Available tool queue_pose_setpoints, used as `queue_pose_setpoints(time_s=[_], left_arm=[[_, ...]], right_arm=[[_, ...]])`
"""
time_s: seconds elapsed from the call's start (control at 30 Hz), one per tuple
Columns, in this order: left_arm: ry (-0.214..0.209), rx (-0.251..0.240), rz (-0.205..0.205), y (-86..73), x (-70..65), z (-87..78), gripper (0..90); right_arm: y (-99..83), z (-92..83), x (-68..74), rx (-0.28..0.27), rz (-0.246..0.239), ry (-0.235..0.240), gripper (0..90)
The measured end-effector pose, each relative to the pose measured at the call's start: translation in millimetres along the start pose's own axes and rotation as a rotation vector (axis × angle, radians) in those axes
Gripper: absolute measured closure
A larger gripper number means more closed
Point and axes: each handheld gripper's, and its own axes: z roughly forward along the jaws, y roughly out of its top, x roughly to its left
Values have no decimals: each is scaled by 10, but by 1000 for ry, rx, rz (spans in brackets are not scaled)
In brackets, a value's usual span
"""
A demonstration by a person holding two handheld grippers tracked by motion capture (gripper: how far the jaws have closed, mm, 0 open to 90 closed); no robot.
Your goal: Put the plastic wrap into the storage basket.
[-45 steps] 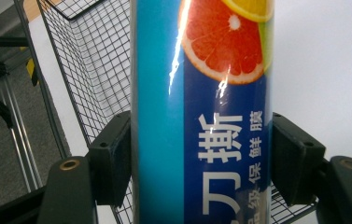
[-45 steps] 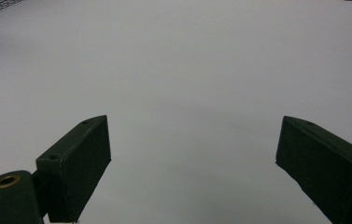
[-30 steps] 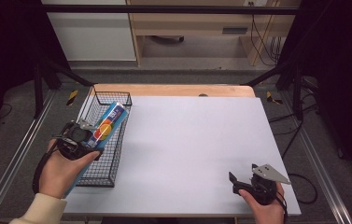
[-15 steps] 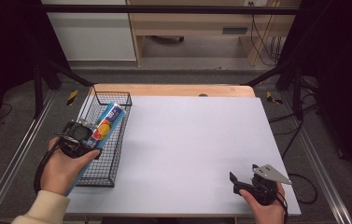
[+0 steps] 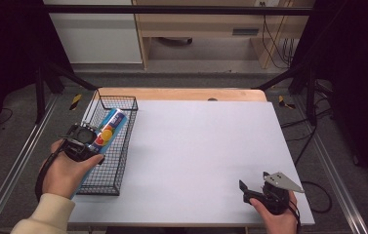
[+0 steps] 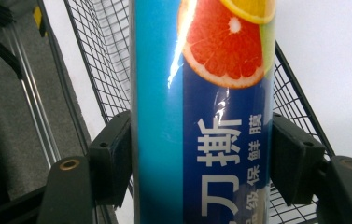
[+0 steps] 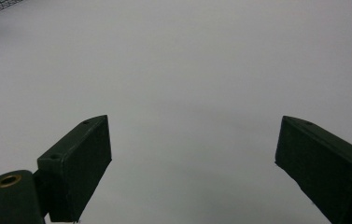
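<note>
- The left gripper (image 5: 90, 141) has its jaws clamped on the two long sides of a blue cling-film box (image 5: 107, 131), printed with citrus slices, at the left of the surface (image 5: 211, 146).
- The box sits tilted over the black wire basket (image 5: 111, 161), its far end toward the basket's far rim; whether it touches the mesh, I cannot tell.
- In the left gripper view, both black pads press flat against the box (image 6: 201, 116), with the basket wire (image 6: 103, 60) behind it.
- To do this step well, as I judge it: keep the grip square and even, hold the long box lined up with the basket's length, and keep its ends clear of the rim so nothing snags.
- Squeezing harder could dent the cardboard; a light, steady hold seems enough.
- The right gripper (image 5: 257, 192) rests at the near right corner, jaws wide apart, nothing between them.
- Count: one box, one basket, two grippers, one surface.
</note>
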Motion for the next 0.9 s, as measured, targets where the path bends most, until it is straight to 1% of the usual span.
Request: queue_pose_setpoints(time_s=[0.2,0.27,0.3,0.33,0.37,0.47,0.53,0.57,0.6,0.77,0.9], left_arm=[[-5,17,0,19,-8,49,321],[-2,23,-1,27,-12,61,321],[-5,24,-41,21,-38,68,321],[-7,28,-39,25,-33,77,321],[-8,33,-47,28,-36,84,321],[-3,44,-43,40,-32,105,321],[-5,53,-50,47,-29,119,321],[-2,54,-45,50,-26,123,321],[1,61,-10,60,-2,127,321],[8,83,-9,79,12,156,321],[12,96,-22,84,42,181,321]], right_arm=[[-1,0,-6,0,2,-1,108],[-2,6,-7,0,-3,-3,108],[-2,4,-2,1,0,-1,108],[-2,4,-2,1,0,-1,108],[-2,2,-2,1,1,1,108],[-4,4,-11,-2,-2,-3,108],[-4,5,-10,-2,-2,-2,108],[-3,4,-7,-1,1,-1,108],[-4,5,-6,0,0,-1,108],[-3,11,-10,0,-2,1,108],[-2,9,-5,1,1,4,108]])
